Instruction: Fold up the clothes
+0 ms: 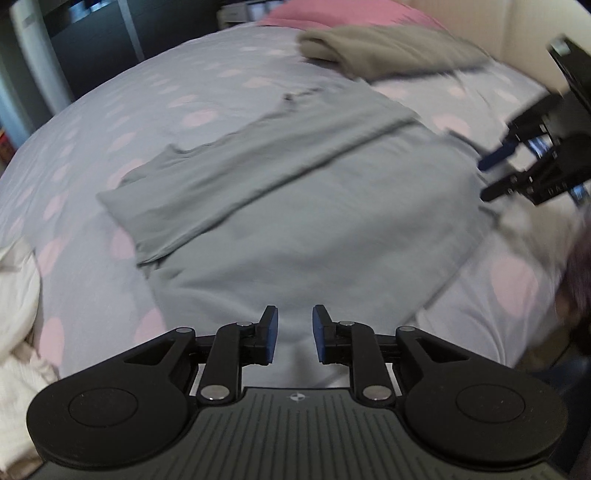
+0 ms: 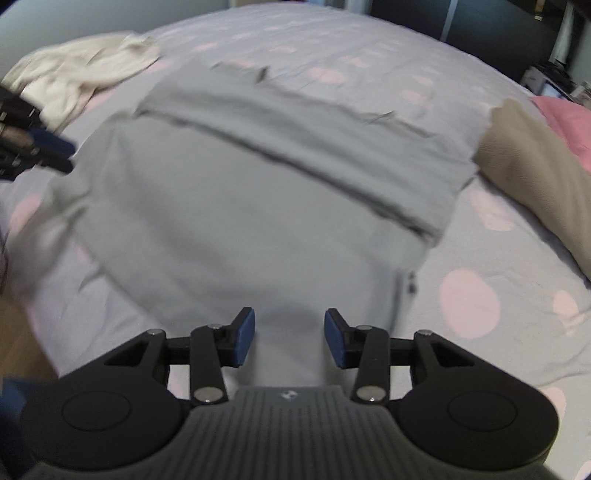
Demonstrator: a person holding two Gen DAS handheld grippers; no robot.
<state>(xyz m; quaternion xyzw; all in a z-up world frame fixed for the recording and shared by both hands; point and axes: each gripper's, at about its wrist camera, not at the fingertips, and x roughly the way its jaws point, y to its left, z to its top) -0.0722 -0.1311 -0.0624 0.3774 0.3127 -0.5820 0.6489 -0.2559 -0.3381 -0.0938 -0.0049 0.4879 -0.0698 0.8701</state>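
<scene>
A grey garment point(image 1: 295, 192) lies flat on the bed, with one part folded over as a long band point(image 1: 251, 155) across its far half. My left gripper point(image 1: 294, 332) hovers over its near edge, jaws a little apart and nothing between them. The right gripper point(image 1: 487, 177) shows at the right side of the left wrist view, open. In the right wrist view the same grey garment point(image 2: 240, 206) fills the middle, and my right gripper point(image 2: 290, 338) hangs above its near edge, open and empty. The left gripper point(image 2: 55, 155) appears blurred at the far left.
The bed sheet point(image 1: 184, 92) is lilac with pale pink dots. A folded tan garment point(image 1: 388, 51) lies beyond the grey one, by a pink cover point(image 1: 332, 14). A crumpled white garment point(image 2: 85, 70) sits at the other side. Dark furniture stands past the bed.
</scene>
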